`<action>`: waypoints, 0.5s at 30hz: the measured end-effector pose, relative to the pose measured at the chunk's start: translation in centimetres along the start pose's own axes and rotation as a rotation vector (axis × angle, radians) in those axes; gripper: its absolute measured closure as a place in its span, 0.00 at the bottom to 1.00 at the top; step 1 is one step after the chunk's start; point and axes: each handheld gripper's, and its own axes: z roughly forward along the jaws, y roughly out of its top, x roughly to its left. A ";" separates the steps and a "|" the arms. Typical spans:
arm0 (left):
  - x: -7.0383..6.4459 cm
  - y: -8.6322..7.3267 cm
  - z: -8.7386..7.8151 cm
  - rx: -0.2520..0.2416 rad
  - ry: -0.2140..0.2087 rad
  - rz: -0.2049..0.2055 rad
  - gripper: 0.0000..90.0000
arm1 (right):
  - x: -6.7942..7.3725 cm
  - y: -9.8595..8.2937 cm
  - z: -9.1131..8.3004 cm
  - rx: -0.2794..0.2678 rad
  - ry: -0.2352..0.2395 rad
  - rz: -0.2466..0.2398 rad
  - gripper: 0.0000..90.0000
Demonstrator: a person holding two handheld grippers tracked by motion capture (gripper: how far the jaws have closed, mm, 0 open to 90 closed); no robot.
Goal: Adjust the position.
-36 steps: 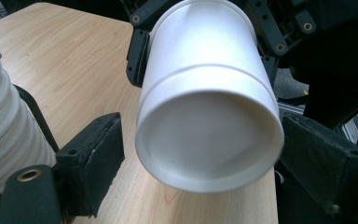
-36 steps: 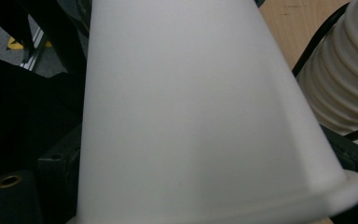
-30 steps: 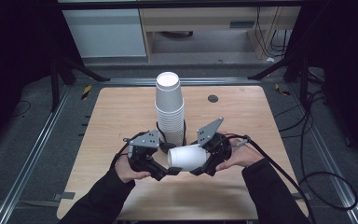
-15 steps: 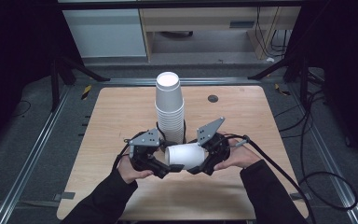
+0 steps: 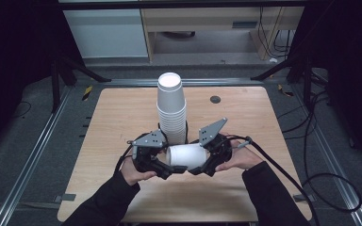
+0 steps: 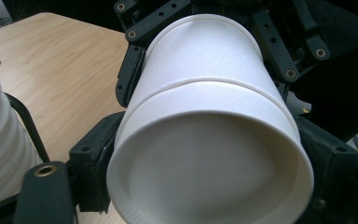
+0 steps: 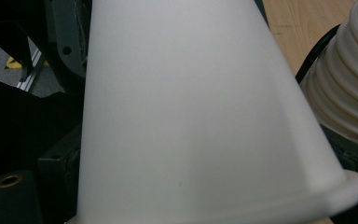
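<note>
Wooden desk (image 5: 122, 113), dark room. Nested paper cups (image 5: 186, 156) lie sideways between left claw (image 5: 166, 170) & right claw (image 5: 199, 169), both clamped on. Risk: hard pull crushes thin walls, or knocks cup stack (image 5: 171, 108) just behind.

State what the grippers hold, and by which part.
Two nested white paper cups, lying sideways: the left gripper clamps the base end, the right gripper the rim end.

A lab: railed test table (image 5: 122, 113) (loose cables (image 5: 320, 141) around).
</note>
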 end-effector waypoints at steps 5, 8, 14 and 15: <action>0.0 0.0 0.0 0.001 -0.001 -0.006 0.23 | 0.0 0.0 0.1 -0.003 0.000 0.002 0.11; 0.0 -0.1 0.0 0.003 -0.005 -0.012 0.23 | 0.0 0.0 0.1 -0.001 0.002 0.005 0.11; 0.0 -0.1 0.2 0.020 0.001 -0.008 0.24 | 0.0 -0.2 0.3 0.014 0.002 0.008 0.10; 0.0 -0.1 0.2 0.022 0.002 -0.007 0.24 | 0.0 -0.2 0.4 0.011 0.003 0.011 0.09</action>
